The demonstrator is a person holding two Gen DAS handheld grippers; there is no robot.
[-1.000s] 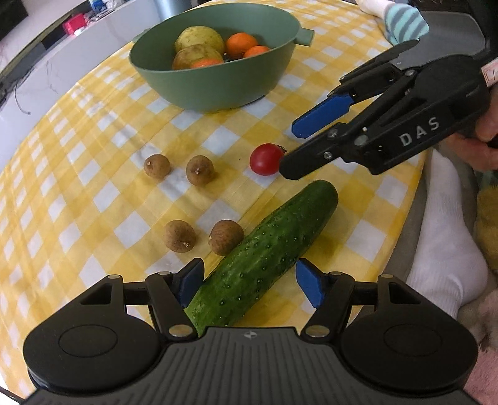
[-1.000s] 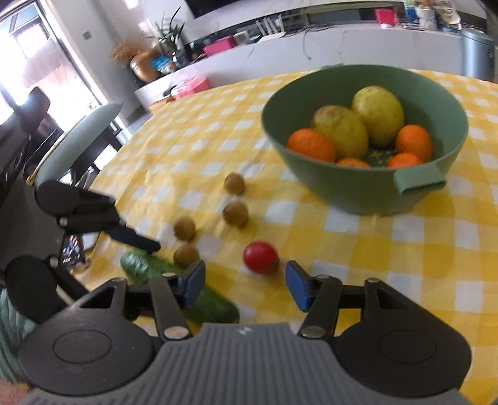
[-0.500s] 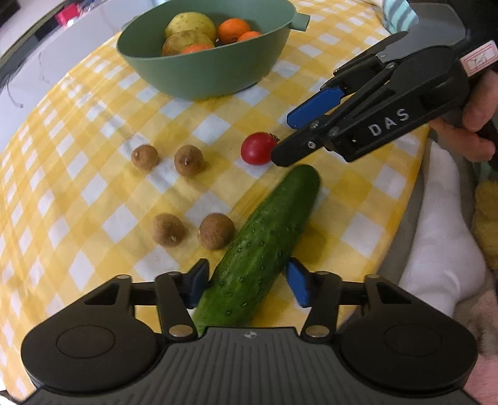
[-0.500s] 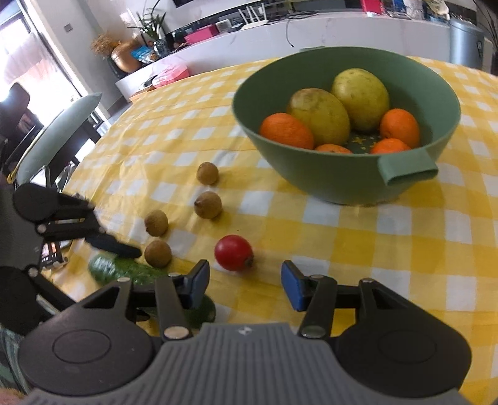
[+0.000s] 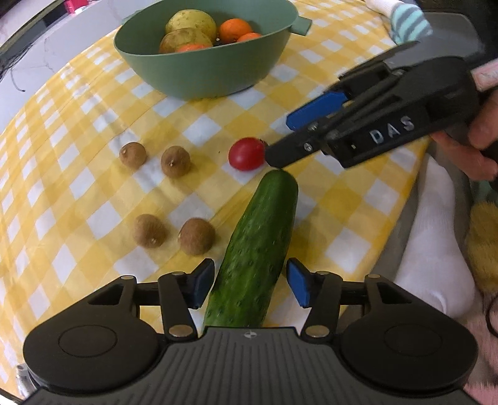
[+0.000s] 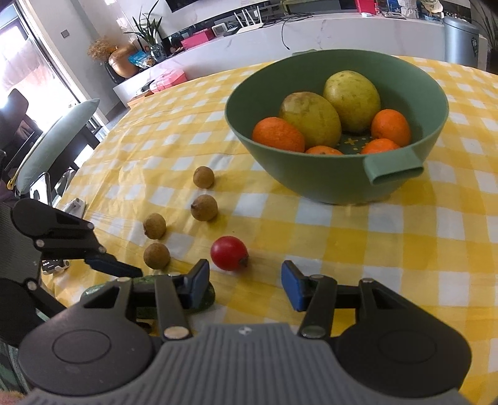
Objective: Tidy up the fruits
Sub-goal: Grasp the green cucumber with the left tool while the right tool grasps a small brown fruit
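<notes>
We look down on a round tabletop [image 6: 389, 243] under a yellow-and-white check cloth, creased in places. Behind it runs a long pale counter [image 6: 311, 40] crowded with boxes, cables and a router; a potted plant [image 6: 146, 28] and a brown vase [image 6: 123, 64] stand at its left end, a grey bin [image 6: 460, 39] at its right. A chair [image 6: 53, 137] with a pale green back sits at the tabletop's left edge, beside a bright window.

A green bowl [image 6: 330, 183] stands towards the far side, holding two yellowish fruits and several oranges [image 6: 277, 134]. Four small brown longans [image 5: 196, 235] lie in two pairs on the cloth. A red tomato [image 5: 246, 153] rests near them, and a cucumber [image 5: 255, 249] lies just in front of it, pointing at it.

Our left claw [image 5: 250, 285] straddles the near end of the cucumber. Its jaws have just been opening a little, and a narrow gap shows between each blue pad and the skin, so nothing is gripped. Our right claw [image 6: 244, 285] stands part open and empty, just short of the tomato; from the left wrist view one of its fingertips [image 5: 274, 155] appears to touch the tomato's side. A hand [image 5: 470, 146] grips the right claw's body at the tabletop's edge, where white and striped fabric lies.
</notes>
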